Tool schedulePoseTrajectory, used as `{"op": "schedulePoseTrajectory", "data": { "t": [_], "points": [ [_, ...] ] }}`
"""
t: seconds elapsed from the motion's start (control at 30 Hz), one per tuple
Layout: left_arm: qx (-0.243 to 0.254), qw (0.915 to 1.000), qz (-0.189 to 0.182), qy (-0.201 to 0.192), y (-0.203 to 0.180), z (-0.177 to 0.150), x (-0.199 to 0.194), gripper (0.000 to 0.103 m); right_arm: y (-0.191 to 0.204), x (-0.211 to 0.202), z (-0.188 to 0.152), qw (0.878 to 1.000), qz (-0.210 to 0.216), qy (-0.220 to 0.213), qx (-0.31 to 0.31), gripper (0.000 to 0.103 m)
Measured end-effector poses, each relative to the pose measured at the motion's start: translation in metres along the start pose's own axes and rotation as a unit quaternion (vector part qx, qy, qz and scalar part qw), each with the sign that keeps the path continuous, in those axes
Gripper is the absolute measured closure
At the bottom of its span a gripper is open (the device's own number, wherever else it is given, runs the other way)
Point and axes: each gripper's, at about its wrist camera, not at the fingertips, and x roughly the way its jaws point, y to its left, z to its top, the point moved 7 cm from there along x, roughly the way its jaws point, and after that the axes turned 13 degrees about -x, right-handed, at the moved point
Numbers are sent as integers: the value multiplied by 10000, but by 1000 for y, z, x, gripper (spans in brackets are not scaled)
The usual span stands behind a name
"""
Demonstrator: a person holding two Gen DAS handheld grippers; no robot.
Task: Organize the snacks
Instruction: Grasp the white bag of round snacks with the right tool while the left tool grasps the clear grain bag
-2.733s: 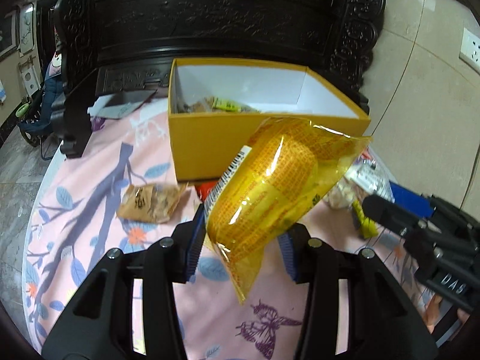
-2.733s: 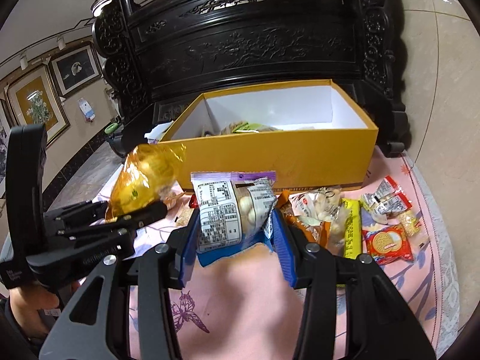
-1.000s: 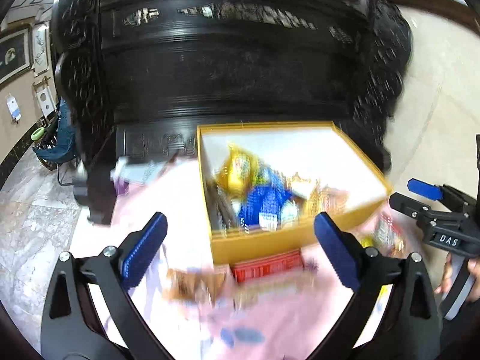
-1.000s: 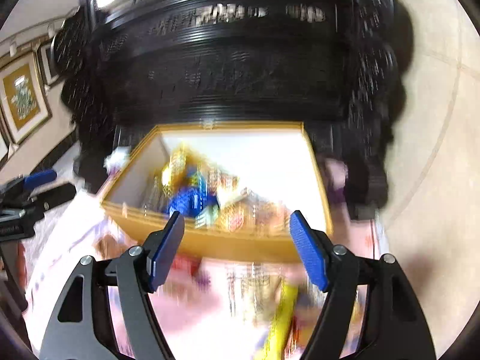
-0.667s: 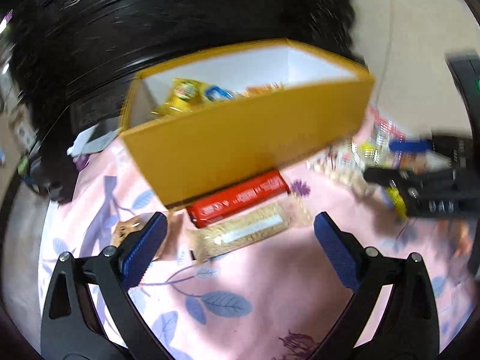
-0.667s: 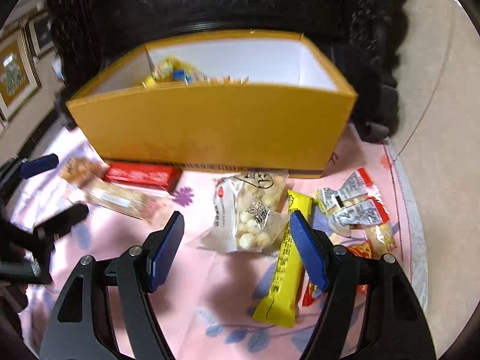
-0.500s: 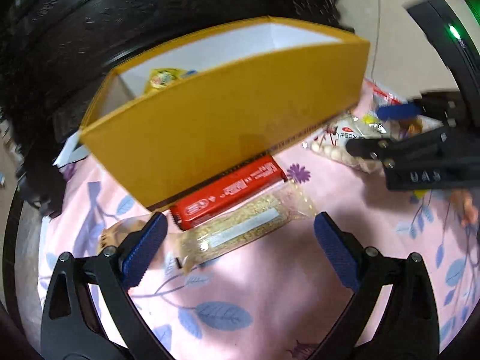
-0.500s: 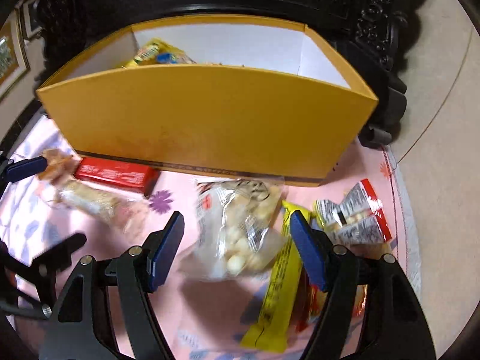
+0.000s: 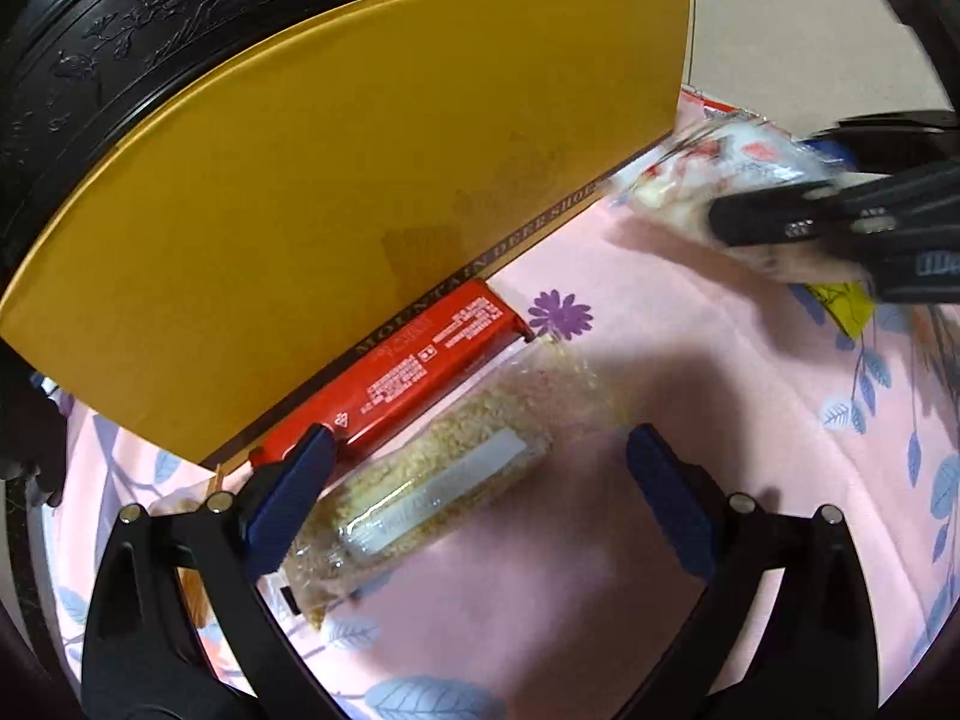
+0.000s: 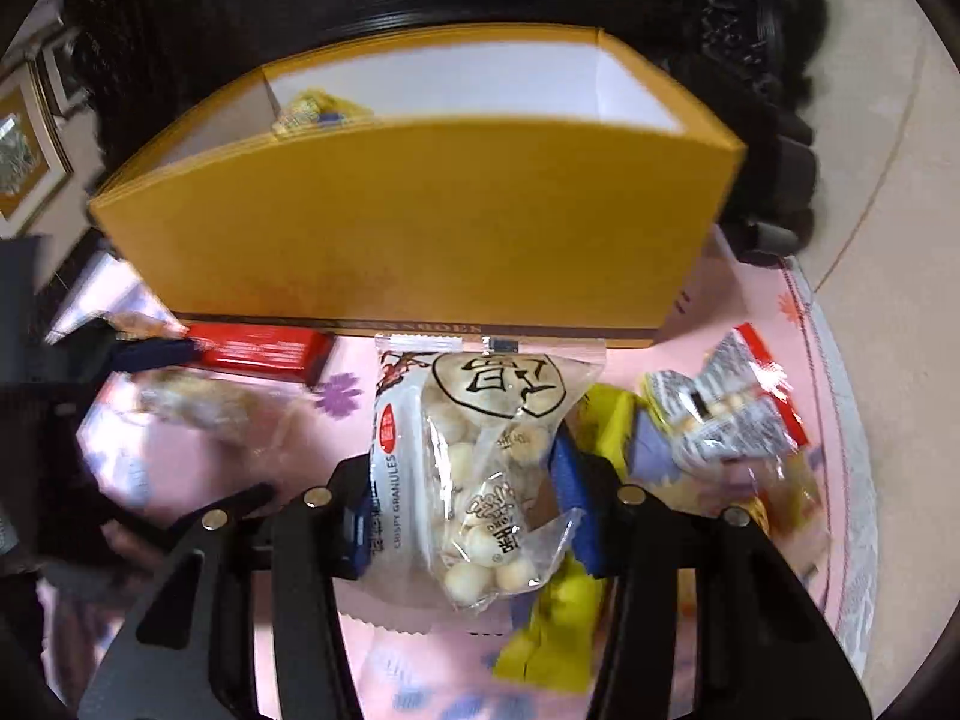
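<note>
Yellow box point(image 10: 420, 228): one, standing open on the pink flowered cloth point(image 9: 690, 420) in front of dark carved furniture point(image 9: 120, 48); at least one yellow packet point(image 10: 306, 108) is showing inside, at the back left corner.
Right gripper point(image 10: 465, 510): your jaws have just been closing, and they are now pinching one clear bag of white crispy balls point(image 10: 480, 468), its printed top pointing toward the box's front wall.
Left gripper point(image 9: 474, 498): you are holding it spread wide and low over the cloth, with nothing pinched; one clear packet of golden crumbly bar point(image 9: 432, 480) is lying between the blue pads point(image 9: 288, 498).
Red bar point(image 9: 408, 372): one, lying against the foot of the box's front wall, just beside the crumbly packet.
Yellow bar point(image 10: 558, 630): one, lying partly under the held bag.
Red-and-silver packets point(image 10: 732, 414): at least two, lying to the right of the bag; the exact count is too blurred to tell.
Brown packet point(image 9: 186, 570): one, mostly hidden behind your left finger.
</note>
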Motion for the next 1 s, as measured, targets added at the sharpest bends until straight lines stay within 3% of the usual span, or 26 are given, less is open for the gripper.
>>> {"op": "schedulePoseTrajectory", "data": {
  "t": [0.1, 0.17, 0.23, 0.3, 0.5, 0.6, 0.7, 1.0],
  "points": [
    [112, 9999, -83, -35, 0, 4, -2, 20, -3, -32, -6, 9995, 56, -275, 142, 53],
    [216, 9995, -218, 27, 0, 4, -7, 41, -7, -48, -13, 9989, 80, -384, 259, 53],
    [364, 9982, -410, 252, -2, -2, -10, 53, -6, -60, -15, 9983, 103, -467, 334, 53],
    [543, 9968, -473, 349, -3, -10, -13, 54, -8, -70, -10, 9974, 123, -585, 394, 53],
    [176, 9945, -877, 543, 1, -16, -14, 54, -11, -86, -4, 9960, 188, -757, 434, 53],
    [83, 9965, -708, 425, 1, -11, -7, 53, -7, -81, -4, 9961, 256, -712, 449, 53],
    [-118, 9978, -579, 311, -6, -15, -11, 74, -5, -77, -9, 9968, 274, -616, 437, 53],
    [-1165, 9930, -181, -83, 14, -37, -48, 74, -17, -96, -11, 9963, -15, -720, 475, 53]
  ]
}}
